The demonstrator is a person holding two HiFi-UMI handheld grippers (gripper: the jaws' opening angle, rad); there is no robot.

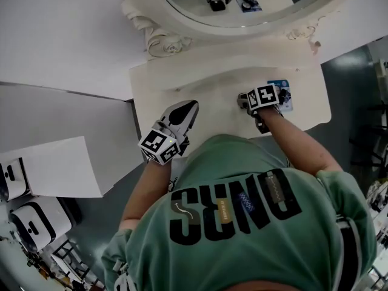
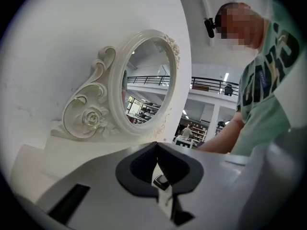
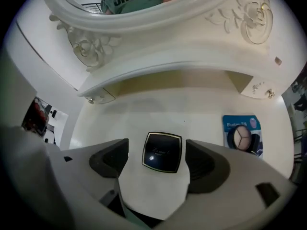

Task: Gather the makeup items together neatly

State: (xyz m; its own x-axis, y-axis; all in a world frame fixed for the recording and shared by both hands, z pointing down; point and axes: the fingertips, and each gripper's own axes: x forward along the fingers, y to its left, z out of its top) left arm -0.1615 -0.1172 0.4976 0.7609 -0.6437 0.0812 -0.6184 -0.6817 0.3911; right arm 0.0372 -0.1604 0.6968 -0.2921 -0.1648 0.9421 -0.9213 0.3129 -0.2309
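A black square compact [image 3: 162,152] lies flat on the white vanity table [image 1: 200,80]. My right gripper [image 3: 158,161] points steeply down over it, open, one pad on each side of the compact and neither touching it. To its right lies a blue card with a round palette [image 3: 242,135], which shows in the head view as the blue card [image 1: 284,96] beside the right gripper [image 1: 247,102]. My left gripper [image 1: 189,108] hovers level near the table's front left, shut [image 2: 156,150], with nothing seen held.
An ornate white oval mirror [image 2: 144,85] stands at the back of the table, its carved frame [image 1: 159,40] overhanging the top. The table's front edge [image 1: 145,126] is close to the person's body. A white sheet [image 1: 60,168] and white devices [image 1: 33,223] lie at the left.
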